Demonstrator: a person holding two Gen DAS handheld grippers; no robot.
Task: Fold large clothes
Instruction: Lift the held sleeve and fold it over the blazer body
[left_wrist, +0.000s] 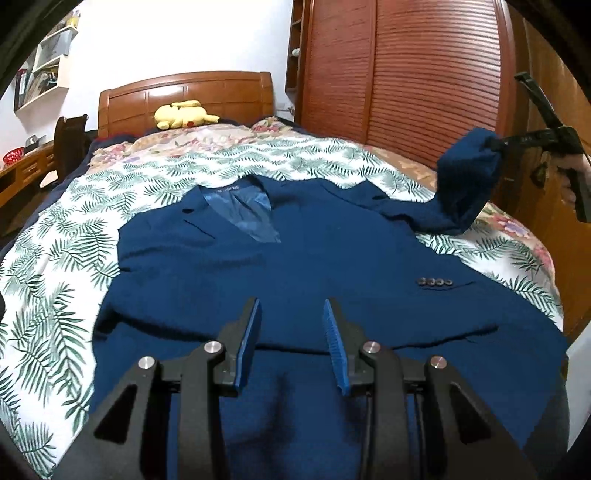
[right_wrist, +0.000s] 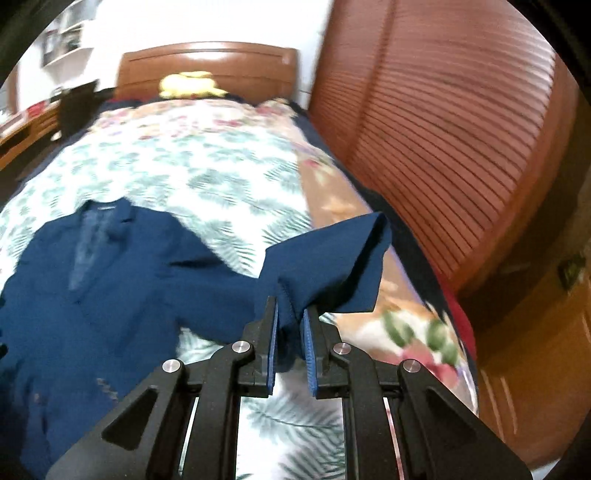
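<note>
Two sets of tongs are in my hands. My right tongs (right_wrist: 290, 314) are clamped on the cuff end of the sleeve (right_wrist: 332, 258), the blue pads (right_wrist: 306, 332) pinching the fabric, and that sleeve hangs lifted above the bed's right edge. My left tongs (left_wrist: 291, 314) stand partly open with nothing between them, hovering over the lower front of the navy jacket (left_wrist: 295, 258). The jacket lies face up on the leaf-print bedspread (left_wrist: 55, 258), collar toward the wooden headboard (left_wrist: 184, 96). Four cuff buttons (left_wrist: 434, 282) show on the sleeve folded across its front. A yellow plush toy (left_wrist: 183, 114) rests by the headboard, and a slatted wardrobe (left_wrist: 406, 74) stands at the right.
</note>
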